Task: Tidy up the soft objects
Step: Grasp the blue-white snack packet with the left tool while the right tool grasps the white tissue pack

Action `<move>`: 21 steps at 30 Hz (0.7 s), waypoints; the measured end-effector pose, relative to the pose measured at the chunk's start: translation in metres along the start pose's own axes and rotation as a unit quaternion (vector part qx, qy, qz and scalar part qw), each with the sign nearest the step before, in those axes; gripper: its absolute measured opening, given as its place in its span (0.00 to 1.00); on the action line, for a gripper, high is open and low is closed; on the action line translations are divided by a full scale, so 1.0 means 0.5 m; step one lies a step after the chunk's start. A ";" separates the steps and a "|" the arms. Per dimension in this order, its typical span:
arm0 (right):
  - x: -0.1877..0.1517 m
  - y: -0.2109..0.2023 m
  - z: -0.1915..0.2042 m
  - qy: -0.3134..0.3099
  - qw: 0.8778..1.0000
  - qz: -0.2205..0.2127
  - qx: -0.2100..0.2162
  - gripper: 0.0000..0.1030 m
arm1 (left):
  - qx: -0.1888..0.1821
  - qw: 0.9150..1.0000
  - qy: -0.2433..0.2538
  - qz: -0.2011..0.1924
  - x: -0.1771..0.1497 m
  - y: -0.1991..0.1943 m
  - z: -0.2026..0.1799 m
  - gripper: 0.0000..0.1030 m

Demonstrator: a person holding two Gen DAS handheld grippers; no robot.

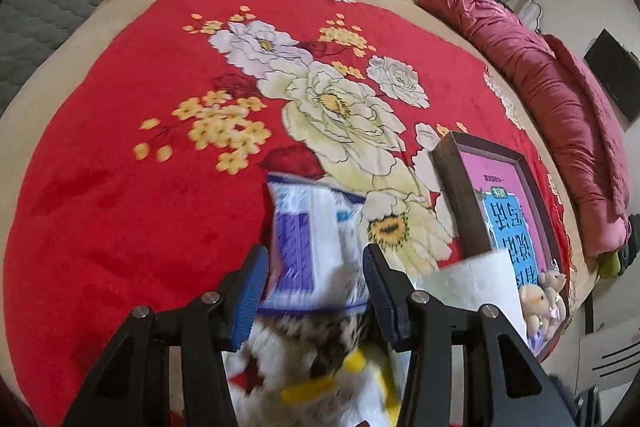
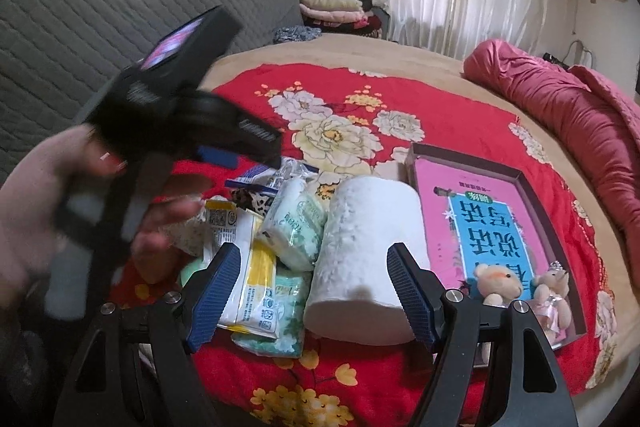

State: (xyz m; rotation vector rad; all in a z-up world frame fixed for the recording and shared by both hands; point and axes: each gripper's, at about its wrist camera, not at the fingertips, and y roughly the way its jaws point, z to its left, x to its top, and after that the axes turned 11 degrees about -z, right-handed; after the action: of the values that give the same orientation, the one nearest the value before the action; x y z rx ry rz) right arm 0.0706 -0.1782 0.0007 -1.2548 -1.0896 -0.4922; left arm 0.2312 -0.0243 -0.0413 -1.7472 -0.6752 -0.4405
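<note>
Two grippers work over the red floral blanket (image 2: 420,99). The left gripper (image 1: 316,277) stands apart around a blue-and-white plastic packet (image 1: 308,239), possibly just touching; close squarely on its middle. The right gripper (image 2: 314,301), jaws apart, frames the white paper roll (image 2: 368,255), near the brown tray (image 2: 524,179).

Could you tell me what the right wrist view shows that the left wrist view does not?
Only the right wrist view shows the toilet paper roll, the green tissue packs and the person's left hand holding the left gripper. Only the left shows the purple-and-white packet between open jaws. Both share the red floral blanket, the tray and two teddy bears.
</note>
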 end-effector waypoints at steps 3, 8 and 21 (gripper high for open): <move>-0.001 0.006 -0.002 0.001 1.000 0.003 0.005 0.75 | 0.002 1.000 0.009 0.029 0.011 0.037 -0.012 0.48; -0.003 0.014 -0.008 0.006 1.000 0.003 0.008 0.75 | 0.029 0.998 0.015 0.060 0.015 0.084 -0.013 0.48; 0.011 0.063 0.012 -0.014 1.000 0.019 0.012 0.75 | -0.050 0.990 -0.108 0.079 0.023 0.113 0.070 0.34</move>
State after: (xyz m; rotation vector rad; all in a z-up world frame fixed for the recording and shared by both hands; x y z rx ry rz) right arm 0.0963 -0.1618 -0.0110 -1.2632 -1.0909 -0.4328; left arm 0.2746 0.0015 -0.0861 -1.9460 -0.6692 -0.1797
